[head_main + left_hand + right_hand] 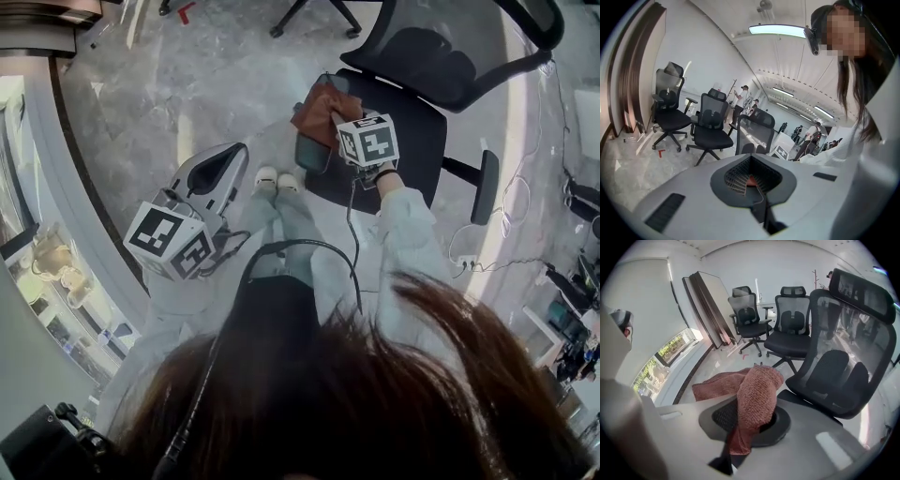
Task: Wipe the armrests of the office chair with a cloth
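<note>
Right tool (754,414): jaws nearly together, pinching a reddish-brown cloth (757,389). One fold stands up out of the jaws, and a loose tail trails off to the tool's left.

Left tool (752,182): jaws closed, nothing in them. In the head view it hangs low on the person's left, well away from the work.

Office chair (417,127): directly ahead of the right tool. The cloth is bunched over the near armrest (312,156), just beyond the tool's tip. I cannot tell whether the cloth is actually pressing on the pad.

Step in hand, by my reading: wiping the near armrest. To do it well:
- Tilt the tool so the flat of the cloth meets the pad, not the jaw tips.
- Run along the pad's length from end to end with steady pressure.
- Keep the pinch firm, since a short bite on terry cloth could slip out.
- The loose tail may drag or snag on the seat edge, so watch it.

The far armrest (485,186) lies beyond the seat, on the tool's far right. Reaching it probably means leaning over the seat or stepping round.

Around:
- The person's shoes (277,180) are close below the near armrest.
- A lead (352,220) runs back from the right tool.
- Loose cables (511,202) lie on the floor past the far armrest, a trip risk if walking round.
- Spare chairs (792,326) stand well ahead, out of the way.
</note>
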Demonstrator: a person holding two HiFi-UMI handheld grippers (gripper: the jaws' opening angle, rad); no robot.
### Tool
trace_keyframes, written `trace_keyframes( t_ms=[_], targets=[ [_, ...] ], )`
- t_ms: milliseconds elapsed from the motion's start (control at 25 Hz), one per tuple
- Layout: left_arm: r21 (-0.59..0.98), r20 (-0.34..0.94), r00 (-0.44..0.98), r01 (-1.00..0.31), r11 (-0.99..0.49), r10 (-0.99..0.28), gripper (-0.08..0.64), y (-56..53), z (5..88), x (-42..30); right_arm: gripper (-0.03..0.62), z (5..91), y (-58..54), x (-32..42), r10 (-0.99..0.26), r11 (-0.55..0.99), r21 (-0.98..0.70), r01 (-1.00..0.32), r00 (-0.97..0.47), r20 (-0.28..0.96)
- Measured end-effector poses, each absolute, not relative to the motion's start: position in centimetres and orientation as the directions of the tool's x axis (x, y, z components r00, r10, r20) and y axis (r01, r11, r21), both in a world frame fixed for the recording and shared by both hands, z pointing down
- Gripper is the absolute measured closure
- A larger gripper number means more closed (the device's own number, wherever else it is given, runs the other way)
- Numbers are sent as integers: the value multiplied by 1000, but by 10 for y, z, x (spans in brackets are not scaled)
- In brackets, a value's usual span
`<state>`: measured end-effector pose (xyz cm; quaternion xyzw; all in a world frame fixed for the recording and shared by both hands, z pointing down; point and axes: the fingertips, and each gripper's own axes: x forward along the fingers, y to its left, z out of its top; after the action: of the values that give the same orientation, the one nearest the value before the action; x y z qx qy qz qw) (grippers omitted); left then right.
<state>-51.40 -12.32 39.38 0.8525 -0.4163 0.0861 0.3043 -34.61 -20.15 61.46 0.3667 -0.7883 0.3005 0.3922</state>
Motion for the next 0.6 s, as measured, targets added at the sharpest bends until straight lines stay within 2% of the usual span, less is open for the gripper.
trace_keyframes(
  t_ms=[240,400,520,600],
  targets=[
    [436,418,605,-788,-435,-678,557,-131,401,-529,546,623,-260,-333,-396,484,-163,-860,-381,836],
    [436,423,602,-790,-430,-677,557,-132,402,-531,546,625,-286,-318,-442,376,-151,-914,-320,838],
    [441,416,616,-780,-444,-669,557,-133,401,-527,546,624,-284,-314,-439,305,-204,-930,-327,837],
    [443,407,627,-771,-457,-664,557,-133,399,-523,546,621,-271,-315,-423,310,-213,-927,-335,842]
  ],
)
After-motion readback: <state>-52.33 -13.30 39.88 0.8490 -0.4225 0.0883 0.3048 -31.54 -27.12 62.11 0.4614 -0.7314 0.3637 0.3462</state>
